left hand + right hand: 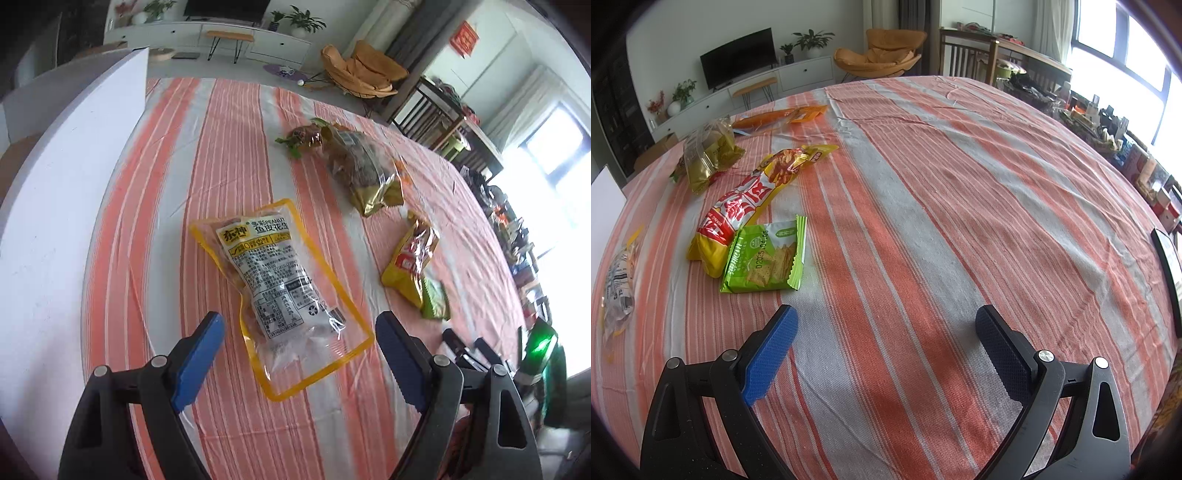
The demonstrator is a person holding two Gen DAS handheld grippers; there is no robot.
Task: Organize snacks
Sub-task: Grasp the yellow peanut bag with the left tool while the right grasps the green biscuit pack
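Now both tools gape over the striped counter.
Left tool straddles a clear yellow-edged peanut pouch; right tool holds nothing, near the green cracker packet.

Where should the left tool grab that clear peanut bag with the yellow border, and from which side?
Take the peanut bag by its flat, empty sealed end nearest the left tool, coming in low from the near side. The bag lies flat on the striped cloth, bulging mid-body with peanuts; the near edge looks thin enough to pinch, and the open jaws already straddle it.
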